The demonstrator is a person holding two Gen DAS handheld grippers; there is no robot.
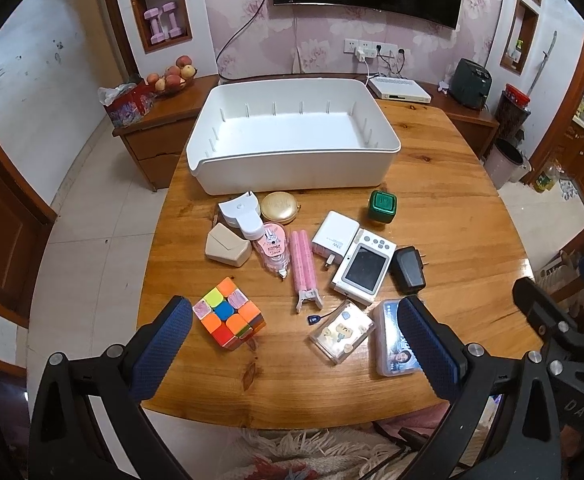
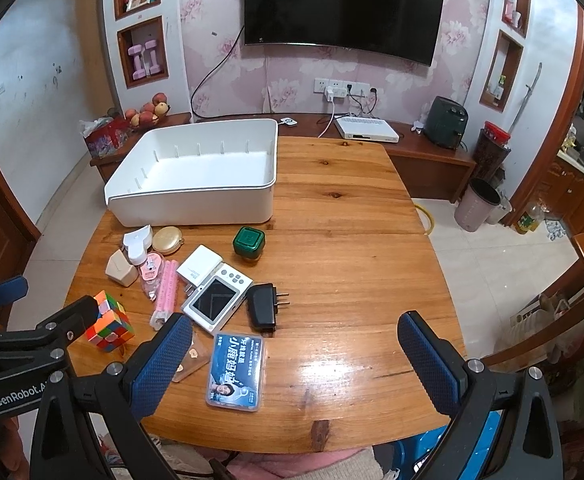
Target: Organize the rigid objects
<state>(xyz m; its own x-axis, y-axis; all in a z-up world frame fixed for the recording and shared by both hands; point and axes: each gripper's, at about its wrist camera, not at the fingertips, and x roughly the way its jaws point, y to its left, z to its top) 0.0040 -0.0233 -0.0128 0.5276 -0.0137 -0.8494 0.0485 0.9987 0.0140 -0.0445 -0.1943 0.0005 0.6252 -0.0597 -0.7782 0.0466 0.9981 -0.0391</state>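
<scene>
empty white bin [image 1: 292,176] on table; multicoloured cube [image 1: 229,318] lies near.

- The left gripper [image 1: 292,344] has a black frame with silver screws and two blue fingers [image 1: 163,354] with a dotted texture.
- The right gripper [image 2: 292,360] looks the same; white "GenRobot" lettering shows at 8 o'clock in its view.
</scene>
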